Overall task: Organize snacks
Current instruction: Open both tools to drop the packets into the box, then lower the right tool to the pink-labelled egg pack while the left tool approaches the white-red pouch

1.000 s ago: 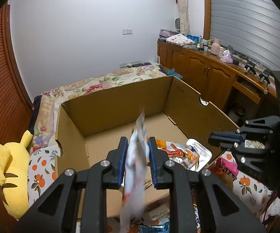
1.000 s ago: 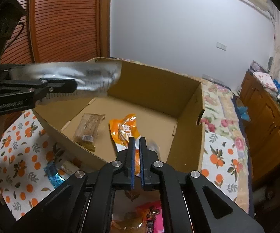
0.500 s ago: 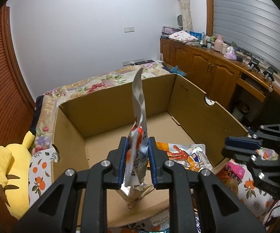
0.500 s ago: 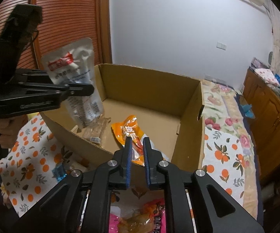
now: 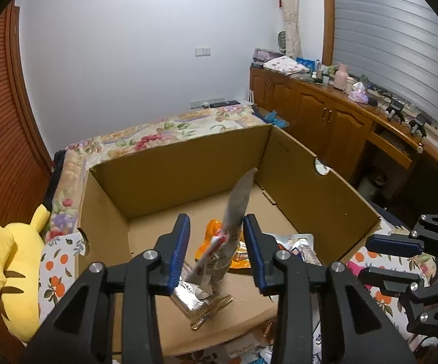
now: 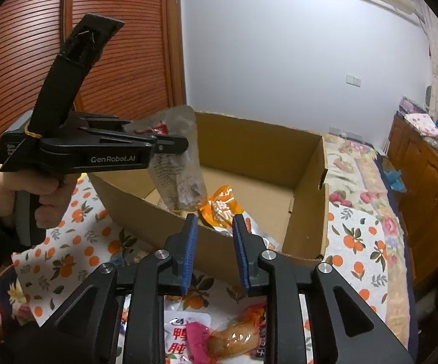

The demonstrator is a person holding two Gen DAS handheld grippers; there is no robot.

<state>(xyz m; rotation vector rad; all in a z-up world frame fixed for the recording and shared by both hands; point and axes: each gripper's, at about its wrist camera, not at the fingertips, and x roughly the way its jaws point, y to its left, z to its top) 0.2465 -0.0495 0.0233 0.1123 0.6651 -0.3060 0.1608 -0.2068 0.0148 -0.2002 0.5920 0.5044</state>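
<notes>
The left gripper (image 5: pixel 215 251) has just been opening; its jaws stand apart around a silvery snack pouch (image 5: pixel 234 212), upright over the cardboard box (image 5: pixel 173 176), contact unclear. The right gripper (image 6: pixel 214 251), also just opening, is empty; snacks below it are cut off.

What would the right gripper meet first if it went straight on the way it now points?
Probably the near wall of the cardboard box, which stands just beyond the right gripper; its open jaws hold nothing. If it cleared the rim, the orange snack bag comes next. Depth is uncertain.
</notes>
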